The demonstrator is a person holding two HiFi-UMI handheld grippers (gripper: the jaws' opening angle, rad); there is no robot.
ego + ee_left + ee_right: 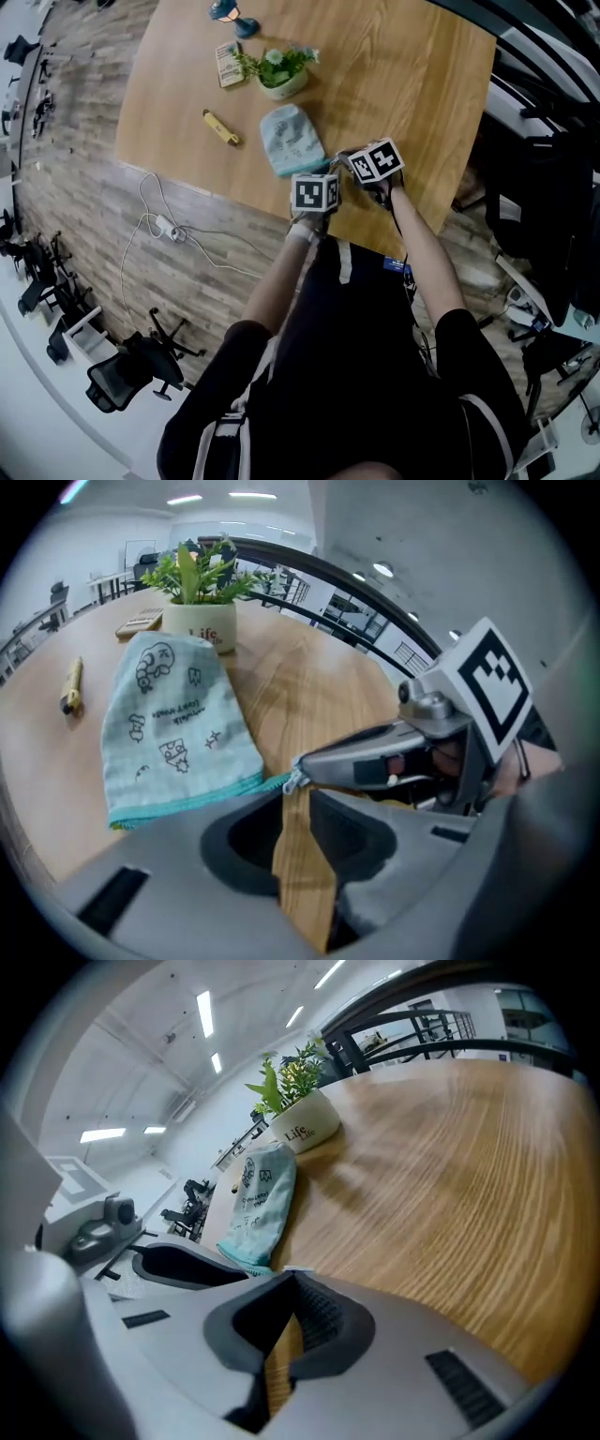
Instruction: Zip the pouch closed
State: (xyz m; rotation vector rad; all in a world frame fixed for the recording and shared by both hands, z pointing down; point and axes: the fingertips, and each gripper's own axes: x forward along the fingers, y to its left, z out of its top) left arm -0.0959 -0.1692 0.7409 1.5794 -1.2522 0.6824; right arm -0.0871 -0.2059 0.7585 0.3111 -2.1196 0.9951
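Left tool point(292, 794): released. Its jaws stand a narrow slit apart with table wood showing through the slit, and nothing is seen clamped between them.
Right tool point(302, 764): clenched, with its tips pinched on the zipper pull point(294, 782). In its own view only a small pale tab peeks past the closed tips.
Pouch point(178, 724): pale blue-green cloth with small doodle print. It lies flat on the table point(319, 677), just on the person's side of the plant pot point(199, 625), and its teal zip edge is on the side away from the pot.
Zip edge: its last stretch runs behind the left tool's jaw and is hidden there. Whether the teeth meet all along cannot be made out.
Marker cubes: in the head view they cover both tools' tips and the pouch corner farthest from the pot.
Yellow stick point(71, 684): lies on the table left of the pot and apart from the pouch. It is too small to tell whether it is a pen or a marker.
Flat box point(141, 622): just left of the pot, with unreadable print.
Blue thing point(234, 19): beyond the pot, cut off by the head view's top edge, and not identifiable.
Cable point(159, 223): lies on the floor, well left of the pot and off the table.
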